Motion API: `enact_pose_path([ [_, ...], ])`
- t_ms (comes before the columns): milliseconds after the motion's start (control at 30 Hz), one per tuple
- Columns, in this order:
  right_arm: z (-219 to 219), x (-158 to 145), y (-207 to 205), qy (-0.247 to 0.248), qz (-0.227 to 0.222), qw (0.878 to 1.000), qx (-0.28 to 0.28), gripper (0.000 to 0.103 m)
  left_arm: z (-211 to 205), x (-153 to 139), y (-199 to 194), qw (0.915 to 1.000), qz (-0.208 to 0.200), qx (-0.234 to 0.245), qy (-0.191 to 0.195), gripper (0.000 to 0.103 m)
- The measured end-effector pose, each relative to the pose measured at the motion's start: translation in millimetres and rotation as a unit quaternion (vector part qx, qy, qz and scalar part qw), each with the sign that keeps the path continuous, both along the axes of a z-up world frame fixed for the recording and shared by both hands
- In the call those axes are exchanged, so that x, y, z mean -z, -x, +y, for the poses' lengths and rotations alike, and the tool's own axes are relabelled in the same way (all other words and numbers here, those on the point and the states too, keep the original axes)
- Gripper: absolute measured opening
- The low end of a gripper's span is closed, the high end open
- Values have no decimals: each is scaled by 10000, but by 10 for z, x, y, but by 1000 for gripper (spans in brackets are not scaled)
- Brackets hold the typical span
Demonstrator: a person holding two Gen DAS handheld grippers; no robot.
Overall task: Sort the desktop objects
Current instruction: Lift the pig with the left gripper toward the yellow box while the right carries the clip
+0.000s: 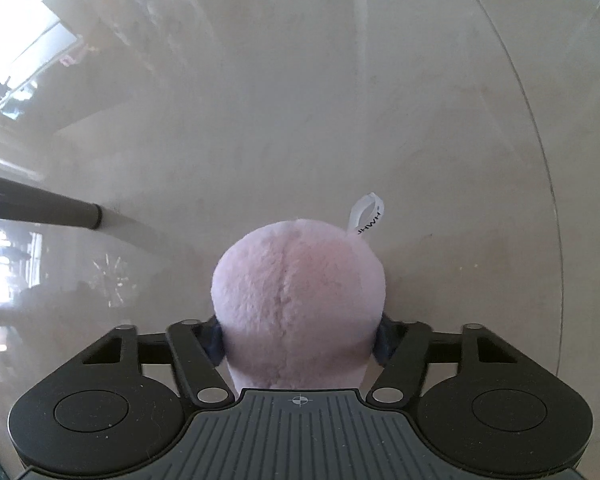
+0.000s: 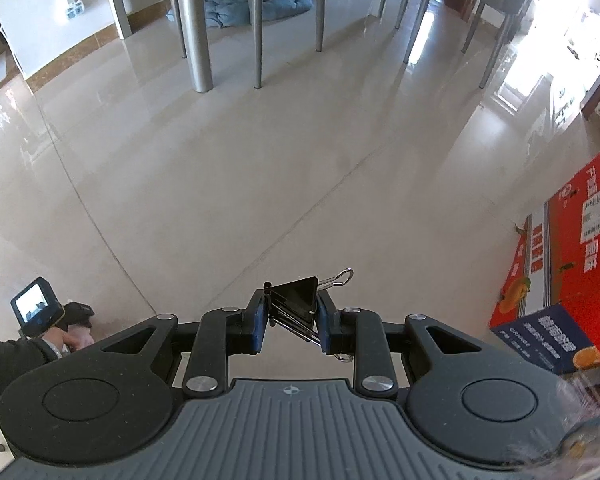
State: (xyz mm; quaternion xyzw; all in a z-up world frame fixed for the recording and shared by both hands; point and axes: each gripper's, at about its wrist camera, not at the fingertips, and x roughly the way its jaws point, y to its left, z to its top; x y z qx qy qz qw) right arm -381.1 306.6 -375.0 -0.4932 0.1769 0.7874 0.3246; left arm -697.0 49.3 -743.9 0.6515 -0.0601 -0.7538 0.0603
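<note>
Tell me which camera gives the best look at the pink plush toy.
The left wrist view. There the pink plush toy fills the centre, clamped between the left gripper fingers, with its seam and white tag clear. The right wrist view shows at most a sliver of pink by the person's left hand, too small to confirm.

Home dining area: glossy tile floor (image 2: 260, 152), metal-legged chairs (image 2: 256, 20), floor cushion (image 2: 256, 0), fruit carton (image 2: 560, 264).

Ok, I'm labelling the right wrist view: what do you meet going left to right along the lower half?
Person's left hand with the left hand-held gripper → black binder clip in the right hand-held gripper → red and blue carton.
</note>
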Motion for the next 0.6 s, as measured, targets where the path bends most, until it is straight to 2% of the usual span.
enact_pose_path([
  [67,-15,-10,-70,22,4,10000,80,23,108,-81,-18,9997,91,206,95,54],
  [200,-56,-151,-236,-85,90,9998,176,23,350,-401,-90,9976,509,462,88,53],
  [300,-71,-389,-408,-273,265,9988,310,23,591,-742,-158,9959,686,555,-183,53],
  [367,-86,-560,-544,-368,380,9975,460,23,796,-1068,-244,9922,881,759,-456,53],
  [467,-172,-849,-789,-481,567,9947,708,23,1106,-1634,-429,9820,1157,1184,-913,53],
  [600,-355,-1233,-1153,-607,747,9900,1032,23,1454,-2549,-838,9572,1462,2042,-1436,53],
])
